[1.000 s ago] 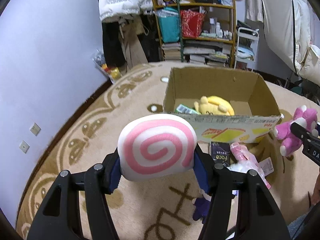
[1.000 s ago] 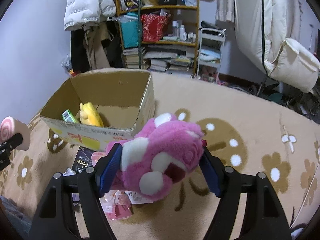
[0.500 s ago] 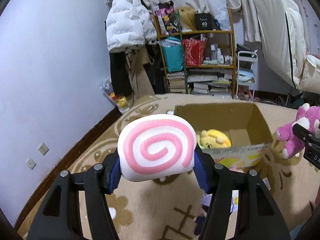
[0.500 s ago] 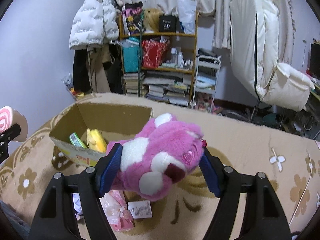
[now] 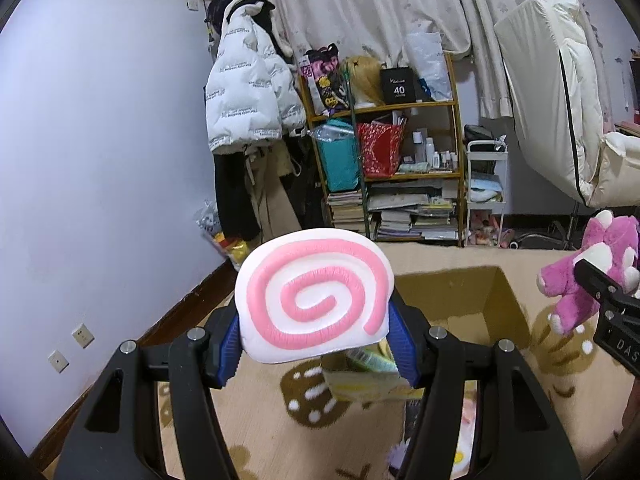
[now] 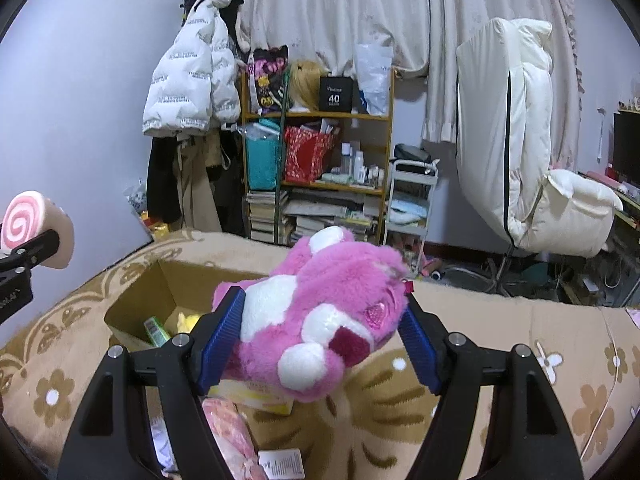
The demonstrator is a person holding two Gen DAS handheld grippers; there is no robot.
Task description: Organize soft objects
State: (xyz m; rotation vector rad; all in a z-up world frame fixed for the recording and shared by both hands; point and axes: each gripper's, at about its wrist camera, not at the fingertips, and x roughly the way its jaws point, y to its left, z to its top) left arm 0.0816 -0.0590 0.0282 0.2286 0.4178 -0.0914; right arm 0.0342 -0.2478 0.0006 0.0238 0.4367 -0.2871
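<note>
My left gripper [image 5: 316, 340] is shut on a white cushion with a pink spiral [image 5: 314, 298], held up in the air; the same spiral cushion [image 6: 24, 226] shows at the left edge of the right wrist view. My right gripper [image 6: 320, 340] is shut on a pink and white plush bear [image 6: 320, 320], also seen as the plush bear [image 5: 588, 272] at the right of the left wrist view. Below both stands an open cardboard box [image 6: 160, 284], the same box [image 5: 472, 296] behind the cushion, with a yellow plush [image 6: 186, 320] and a green packet [image 6: 156, 330] inside.
A beige patterned carpet [image 6: 500, 320] covers the floor. Pink packaged items [image 6: 230, 436] lie in front of the box. At the back stand a cluttered shelf [image 5: 384, 168], hanging coats [image 5: 244, 100], a small white cart [image 6: 412, 200] and a cream recliner [image 6: 532, 168].
Both grippers have risen and tilted upward with their toys still held. The box has dropped lower in both views, and more of the wall and curtain shows.
</note>
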